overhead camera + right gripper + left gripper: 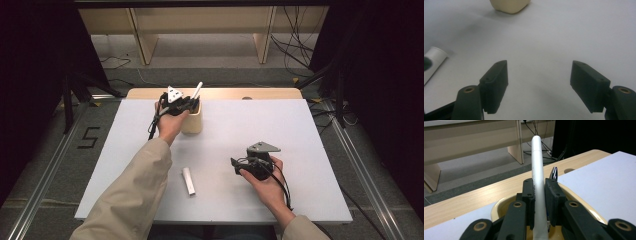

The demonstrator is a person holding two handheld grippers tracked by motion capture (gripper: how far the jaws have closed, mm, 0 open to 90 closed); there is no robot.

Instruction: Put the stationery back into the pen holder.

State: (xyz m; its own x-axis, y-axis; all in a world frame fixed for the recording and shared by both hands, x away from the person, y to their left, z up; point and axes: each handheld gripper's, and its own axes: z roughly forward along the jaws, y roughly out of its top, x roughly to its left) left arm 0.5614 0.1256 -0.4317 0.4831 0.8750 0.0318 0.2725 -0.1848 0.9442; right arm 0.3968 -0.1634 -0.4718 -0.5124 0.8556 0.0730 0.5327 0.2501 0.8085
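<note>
Two grippers: left gripper (539, 195) clamps pen (537, 170) over cup (192, 119) near table (300, 150) far edge, probably inserting; next, release. Right gripper (539, 82) open, idle; cap (188, 180) near front edge.

We see beige sleeves (131, 195), black grippers: left gripper (178, 104), right gripper (252, 166), grey three-cornered plates, black cables, brass-ringed jaw pivots.

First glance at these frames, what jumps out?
The left hand-held gripper is shut on a white pen standing over the cream cup at the far side of the white table. A second white pen lies flat near the front edge, and the right hand-held gripper hovers open.
</note>
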